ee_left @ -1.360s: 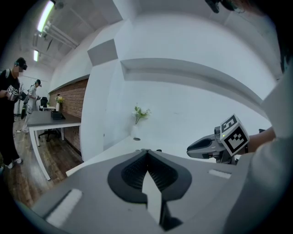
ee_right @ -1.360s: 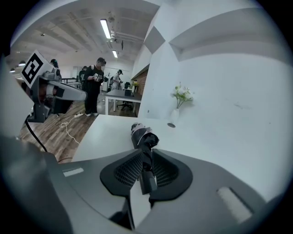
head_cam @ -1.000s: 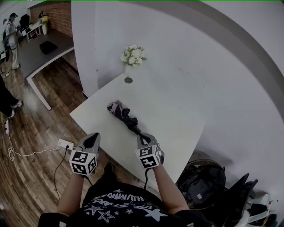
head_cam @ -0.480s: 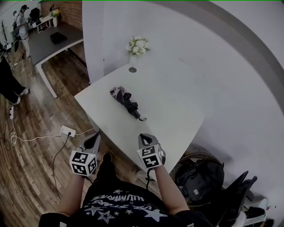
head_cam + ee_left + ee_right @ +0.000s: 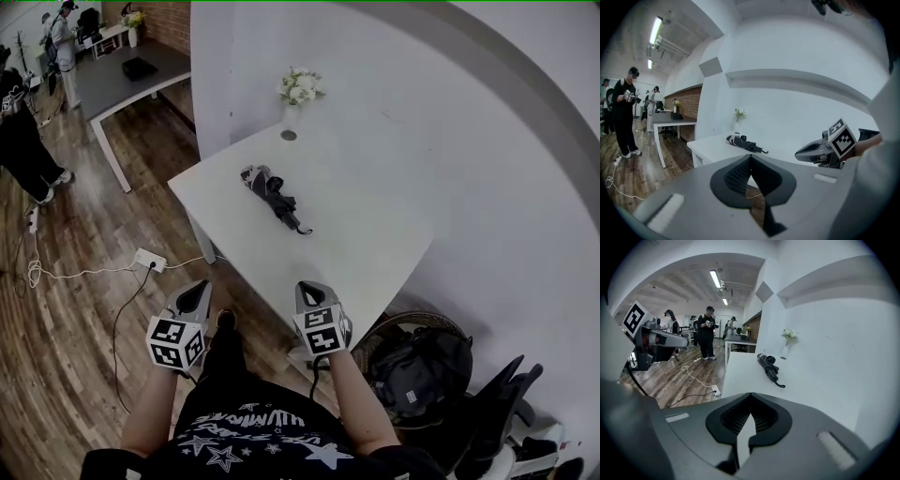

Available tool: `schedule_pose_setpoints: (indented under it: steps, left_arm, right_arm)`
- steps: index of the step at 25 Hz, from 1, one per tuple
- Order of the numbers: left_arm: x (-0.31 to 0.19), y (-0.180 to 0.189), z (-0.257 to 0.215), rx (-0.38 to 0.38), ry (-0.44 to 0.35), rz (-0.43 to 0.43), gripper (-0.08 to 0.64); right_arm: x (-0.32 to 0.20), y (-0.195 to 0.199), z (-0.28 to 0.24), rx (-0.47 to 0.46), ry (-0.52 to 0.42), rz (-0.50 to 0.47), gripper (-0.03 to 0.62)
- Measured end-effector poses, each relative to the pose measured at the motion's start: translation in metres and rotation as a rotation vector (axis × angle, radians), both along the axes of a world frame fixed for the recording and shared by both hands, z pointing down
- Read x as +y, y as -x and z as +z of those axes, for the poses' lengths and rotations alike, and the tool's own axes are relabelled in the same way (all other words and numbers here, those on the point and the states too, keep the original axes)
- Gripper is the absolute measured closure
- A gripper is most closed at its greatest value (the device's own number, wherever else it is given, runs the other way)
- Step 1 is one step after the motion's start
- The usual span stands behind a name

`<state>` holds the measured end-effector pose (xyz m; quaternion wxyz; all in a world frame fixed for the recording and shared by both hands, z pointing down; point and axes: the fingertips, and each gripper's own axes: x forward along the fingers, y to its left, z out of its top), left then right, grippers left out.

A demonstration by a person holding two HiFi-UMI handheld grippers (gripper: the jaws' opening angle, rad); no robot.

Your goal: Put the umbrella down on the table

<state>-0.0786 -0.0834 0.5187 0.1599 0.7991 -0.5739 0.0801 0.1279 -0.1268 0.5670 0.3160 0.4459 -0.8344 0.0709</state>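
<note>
White table (image 5: 375, 234) bears a folded umbrella (image 5: 274, 195), its detail indistinct; short of the table, left gripper (image 5: 195, 291) and right gripper (image 5: 310, 290), jaws together, empty.

Ceiling strips (image 5: 715, 278) light your room evenly; your fisheye views bend and darken at the edges, shadows soft.

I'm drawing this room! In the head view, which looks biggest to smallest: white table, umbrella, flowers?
1. white table
2. umbrella
3. flowers, close to the umbrella in size and farther from the camera, so this is unsure.
</note>
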Motion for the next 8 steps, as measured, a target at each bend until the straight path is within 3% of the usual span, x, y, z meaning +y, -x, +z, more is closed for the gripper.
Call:
schedule_pose_setpoints:
  steps: [8]
  left_arm:
    - [0.025,-0.002,-0.001,-0.017,-0.012,-0.011,0.559]
  right_arm:
    - [0.022,-0.004,-0.015,-0.060,-0.033,0.023,0.575]
